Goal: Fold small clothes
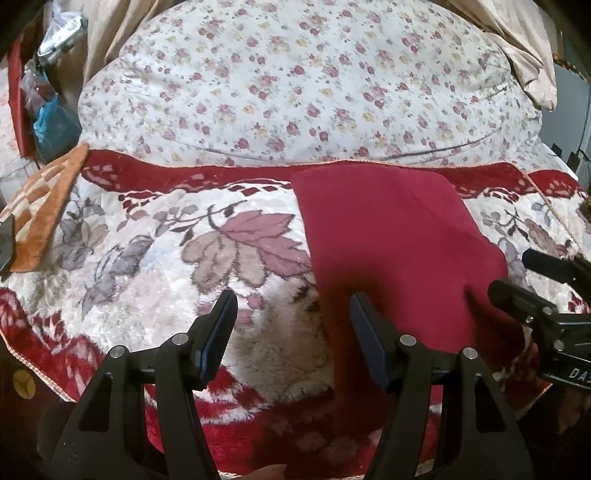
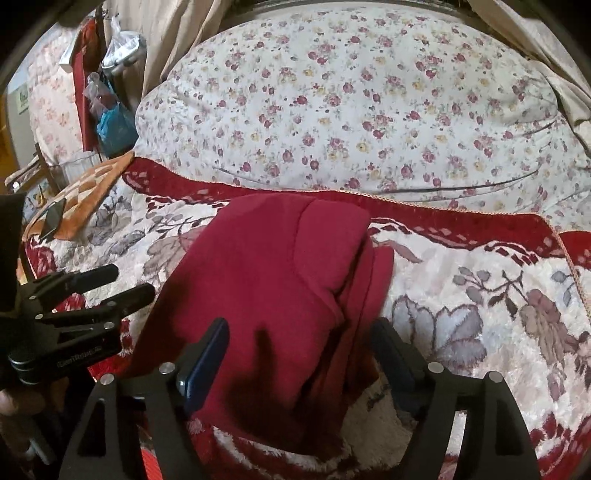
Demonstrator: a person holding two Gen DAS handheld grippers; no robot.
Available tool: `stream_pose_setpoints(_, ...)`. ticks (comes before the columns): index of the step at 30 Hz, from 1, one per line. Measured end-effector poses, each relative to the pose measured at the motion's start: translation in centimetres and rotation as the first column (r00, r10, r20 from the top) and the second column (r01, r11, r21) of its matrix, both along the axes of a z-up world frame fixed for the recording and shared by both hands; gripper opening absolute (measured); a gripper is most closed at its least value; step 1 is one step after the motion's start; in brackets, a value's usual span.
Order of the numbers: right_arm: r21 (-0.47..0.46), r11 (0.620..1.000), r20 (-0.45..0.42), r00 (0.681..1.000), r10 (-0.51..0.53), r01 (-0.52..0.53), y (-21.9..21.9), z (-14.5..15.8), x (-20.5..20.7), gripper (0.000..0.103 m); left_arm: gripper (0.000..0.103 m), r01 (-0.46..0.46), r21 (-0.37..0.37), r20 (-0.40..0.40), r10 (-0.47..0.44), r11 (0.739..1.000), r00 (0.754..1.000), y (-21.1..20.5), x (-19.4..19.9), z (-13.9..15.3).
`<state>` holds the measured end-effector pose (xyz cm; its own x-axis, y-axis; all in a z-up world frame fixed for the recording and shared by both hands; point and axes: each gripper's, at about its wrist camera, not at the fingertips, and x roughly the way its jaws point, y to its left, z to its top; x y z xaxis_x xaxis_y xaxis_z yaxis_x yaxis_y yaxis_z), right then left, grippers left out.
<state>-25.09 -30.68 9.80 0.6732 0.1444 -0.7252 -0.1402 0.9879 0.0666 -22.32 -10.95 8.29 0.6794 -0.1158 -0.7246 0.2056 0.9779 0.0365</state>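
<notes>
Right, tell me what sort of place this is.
Most likely a bedroom at home. The red garment lies on a plush floral blanket spread over a bed, a flowered quilt is bunched behind it, and beige curtains hang beyond.

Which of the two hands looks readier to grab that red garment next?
The right, probably. The right tool is open, its fingers straddling the red garment. The left tool, also open, sits mostly over the plush blanket at the garment's edge.

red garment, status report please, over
Left gripper open, at the red garment's left edge. Right gripper open, straddling its near end. Garment partly folded on blanket. Nothing in the way.
</notes>
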Motion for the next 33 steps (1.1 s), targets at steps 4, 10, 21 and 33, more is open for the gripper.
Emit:
stream_pose_setpoints(4,0.007,1.0,-0.007,1.0,-0.005,0.005,-0.1,-0.3,0.1,0.077,0.064,-0.015,0.009,0.024,0.015,1.0,1.0,0.2,-0.3,0.2)
stream_pose_setpoints(10,0.013,1.0,-0.008,1.0,-0.01,0.01,-0.3,-0.3,0.3,0.078,0.064,-0.029,0.001,0.03,0.029,1.0,0.999,0.3,-0.4,0.1)
stream_pose_setpoints(21,0.017,1.0,-0.017,1.0,-0.019,0.019,-0.4,-0.5,0.9,0.078,0.063,-0.029,-0.002,0.014,0.029,1.0,0.999,0.2,0.1,-0.2)
stream_pose_setpoints(33,0.027,0.999,-0.025,0.999,-0.032,0.033,-0.6,-0.5,1.6,0.081,0.064,-0.021,-0.022,-0.008,0.02,1.0,1.0,0.0,1.0,-0.6)
